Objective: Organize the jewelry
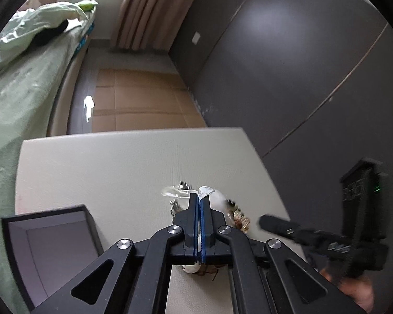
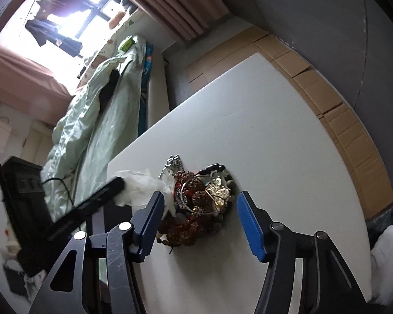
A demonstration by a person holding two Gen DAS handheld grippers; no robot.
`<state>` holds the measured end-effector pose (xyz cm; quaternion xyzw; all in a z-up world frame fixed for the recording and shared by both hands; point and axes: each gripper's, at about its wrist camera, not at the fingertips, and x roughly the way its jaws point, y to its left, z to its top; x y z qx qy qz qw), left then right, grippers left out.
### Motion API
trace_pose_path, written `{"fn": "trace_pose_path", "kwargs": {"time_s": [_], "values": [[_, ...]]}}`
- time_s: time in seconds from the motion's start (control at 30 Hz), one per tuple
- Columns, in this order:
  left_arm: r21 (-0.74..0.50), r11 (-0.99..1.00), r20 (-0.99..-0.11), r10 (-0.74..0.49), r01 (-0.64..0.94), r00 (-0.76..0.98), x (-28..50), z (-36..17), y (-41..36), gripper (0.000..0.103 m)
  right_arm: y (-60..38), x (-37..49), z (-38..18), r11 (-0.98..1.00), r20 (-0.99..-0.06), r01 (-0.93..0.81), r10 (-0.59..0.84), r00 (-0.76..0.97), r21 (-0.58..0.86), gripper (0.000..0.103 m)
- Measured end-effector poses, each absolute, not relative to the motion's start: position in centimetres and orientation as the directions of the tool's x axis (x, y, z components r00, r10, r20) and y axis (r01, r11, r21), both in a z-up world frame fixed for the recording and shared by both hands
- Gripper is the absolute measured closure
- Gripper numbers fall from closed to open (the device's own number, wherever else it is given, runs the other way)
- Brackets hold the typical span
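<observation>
**White plastic pinched, jewelry heap between my right pads**

White counter (image 2: 249, 120) is carrying a tangled jewelry pile (image 2: 199, 204): brown bead strands, a thin silver bangle, gold filigree pieces and dark beads, all heaped together. I am holding my left hand-held gripper (image 1: 198, 201) with its blue pads pressed together, and a bit of crumpled clear plastic bag (image 2: 141, 185) is showing right at the tips; whether it is actually pinched I cannot tell. That bag is lying against the pile's left side in the right wrist view. My right hand-held gripper (image 2: 200, 209) is hanging spread, its pads standing either side of the heap without touching it. An open dark jewelry box (image 1: 52, 246) with a pale lining is sitting on the counter near my left gripper, apart from the pile. A bed with green bedding (image 2: 91, 120) is running alongside the counter.
</observation>
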<state>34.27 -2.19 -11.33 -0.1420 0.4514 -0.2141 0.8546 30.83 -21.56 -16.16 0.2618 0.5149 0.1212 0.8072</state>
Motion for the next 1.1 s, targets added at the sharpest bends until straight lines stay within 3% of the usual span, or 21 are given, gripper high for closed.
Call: {"fn": "trace_pose_path", "kwargs": {"time_s": [0.47,0.53,0.57,0.63,0.67,1.1], "values": [[-0.463,0.853,-0.647,-0.51,0.239,0.567,32.6,-7.6,0.2,0.103,-15.6,33.0,-17.0,0.959,-0.894,-0.101,0.284,0.346,0.266,0.054],[-0.463,0.854,-0.643,-0.507,0.237,0.574,32.3,-7.3,0.5,0.103,-15.4,32.9,-17.0,0.967,-0.903,-0.114,0.253,0.346,0.227,0.075],[-0.464,0.854,-0.641,-0.508,0.237,0.576,32.1,-7.2,0.6,0.103,-15.6,32.8,-16.9,0.968,-0.903,-0.111,0.249,0.351,0.223,0.081],[-0.467,0.852,-0.634,-0.51,0.237,0.581,31.9,-7.0,0.9,0.103,-16.4,32.6,-16.5,0.959,-0.888,-0.118,0.282,0.364,0.256,0.094],[-0.463,0.854,-0.633,-0.505,0.236,0.587,31.7,-6.9,1.1,0.103,-16.7,32.4,-16.2,0.954,-0.877,-0.122,0.3,0.375,0.274,0.096],[-0.446,0.872,-0.613,-0.461,0.2,0.641,29.6,-5.7,4.6,0.103,-19.6,30.6,-13.5,0.881,-0.756,-0.108,0.453,0.472,0.461,0.099]]}}
